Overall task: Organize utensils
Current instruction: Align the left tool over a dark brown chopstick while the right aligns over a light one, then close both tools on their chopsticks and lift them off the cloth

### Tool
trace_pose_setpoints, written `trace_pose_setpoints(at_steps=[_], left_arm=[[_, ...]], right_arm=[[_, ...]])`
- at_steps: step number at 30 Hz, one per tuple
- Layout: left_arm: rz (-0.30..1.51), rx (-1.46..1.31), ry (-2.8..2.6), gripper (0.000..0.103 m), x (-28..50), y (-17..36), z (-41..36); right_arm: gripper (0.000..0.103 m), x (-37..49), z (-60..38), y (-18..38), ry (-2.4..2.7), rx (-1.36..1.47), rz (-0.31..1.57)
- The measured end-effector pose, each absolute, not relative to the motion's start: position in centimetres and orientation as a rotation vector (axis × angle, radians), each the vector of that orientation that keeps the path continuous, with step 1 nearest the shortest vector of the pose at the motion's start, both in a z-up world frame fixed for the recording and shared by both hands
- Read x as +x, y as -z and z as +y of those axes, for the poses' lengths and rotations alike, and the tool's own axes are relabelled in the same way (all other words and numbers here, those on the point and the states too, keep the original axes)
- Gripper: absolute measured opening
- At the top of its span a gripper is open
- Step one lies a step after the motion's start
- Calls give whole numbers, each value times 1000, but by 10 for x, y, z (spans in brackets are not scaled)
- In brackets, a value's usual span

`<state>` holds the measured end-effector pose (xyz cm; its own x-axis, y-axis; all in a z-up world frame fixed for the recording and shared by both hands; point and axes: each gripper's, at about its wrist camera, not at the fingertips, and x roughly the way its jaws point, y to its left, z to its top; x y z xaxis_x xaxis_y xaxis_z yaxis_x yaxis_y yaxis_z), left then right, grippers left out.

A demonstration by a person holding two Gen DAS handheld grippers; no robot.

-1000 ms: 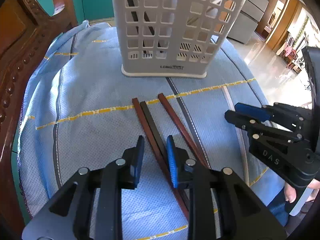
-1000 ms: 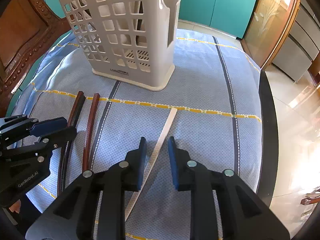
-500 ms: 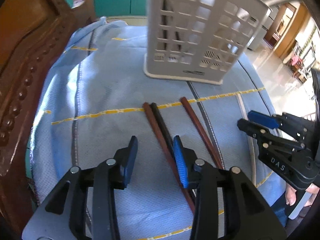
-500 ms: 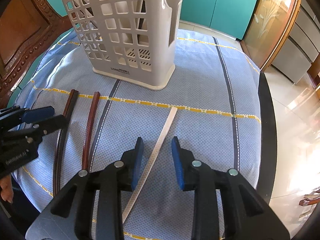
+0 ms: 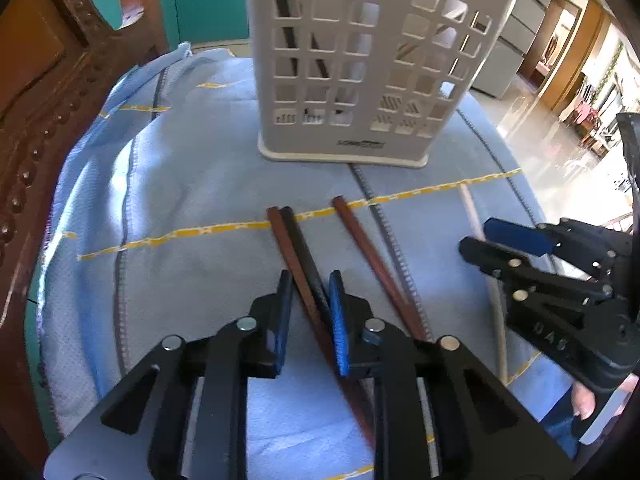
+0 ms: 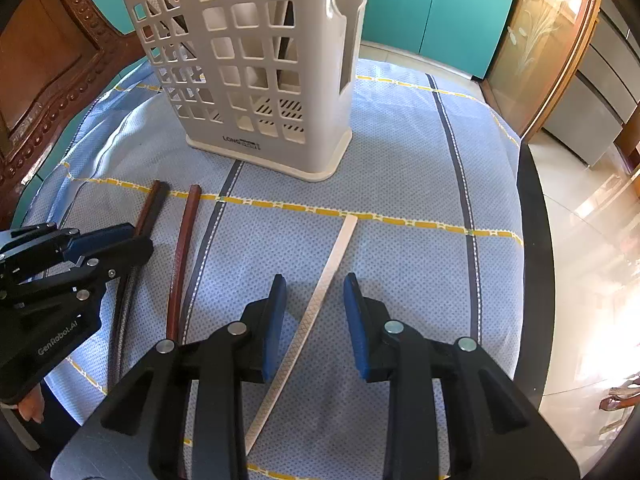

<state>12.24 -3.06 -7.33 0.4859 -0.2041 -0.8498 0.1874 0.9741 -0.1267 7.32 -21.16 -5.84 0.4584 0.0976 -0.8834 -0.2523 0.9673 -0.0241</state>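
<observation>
Closing our left gripper (image 5: pixel 308 300) around the touching pair of chopsticks (image 5: pixel 298 256), one reddish-brown, one near black, we have just narrowed its jaws; whether the pads already press we cannot tell. Both sticks are slim, square-edged and slick, so one could squirt out or the pair could scissor apart. Our right gripper (image 6: pixel 314 312) stands open astride the pale, cross-hatched flat stick (image 6: pixel 320 300). A third reddish chopstick (image 5: pixel 372 256) lies near on the soft blue cloth (image 5: pixel 180 184) over the worktop. Beyond stands the rigid white lattice caddy (image 5: pixel 360 60).
</observation>
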Motion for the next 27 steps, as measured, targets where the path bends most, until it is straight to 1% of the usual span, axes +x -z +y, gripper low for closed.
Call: trace_pose_setpoints(at_steps=[2, 7, 11, 13, 19, 22, 23, 24, 25, 26, 27], left_arm=[[1025, -50, 258, 13, 124, 70, -30], [977, -66, 264, 14, 122, 54, -24], [982, -97, 222, 14, 128, 53, -8], [994, -104, 201, 14, 131, 56, -2], [1038, -71, 178, 22, 132, 72, -12], [1038, -23, 144, 22, 136, 78, -20], [1034, -7, 135, 22, 136, 78, -23], [1032, 2, 129, 22, 137, 79, -25], [1028, 18, 120, 22, 137, 79, -28], [1024, 28, 117, 18, 137, 79, -31], [1022, 26, 118, 14, 136, 77, -32]], right_arm=[[30, 73, -213, 58, -217, -160, 1075], [30, 74, -221, 53, -209, -145, 1067], [35, 74, -231, 41, -199, -128, 1042], [36, 75, -234, 40, -184, -132, 1049], [38, 77, -225, 54, -200, -139, 1099], [39, 75, -210, 58, -196, -189, 1072], [36, 74, -207, 59, -205, -192, 1067], [25, 74, -204, 59, -229, -179, 1065], [18, 74, -202, 59, -241, -174, 1064], [11, 73, -200, 58, -252, -170, 1065], [9, 72, -199, 58, -265, -159, 1066]])
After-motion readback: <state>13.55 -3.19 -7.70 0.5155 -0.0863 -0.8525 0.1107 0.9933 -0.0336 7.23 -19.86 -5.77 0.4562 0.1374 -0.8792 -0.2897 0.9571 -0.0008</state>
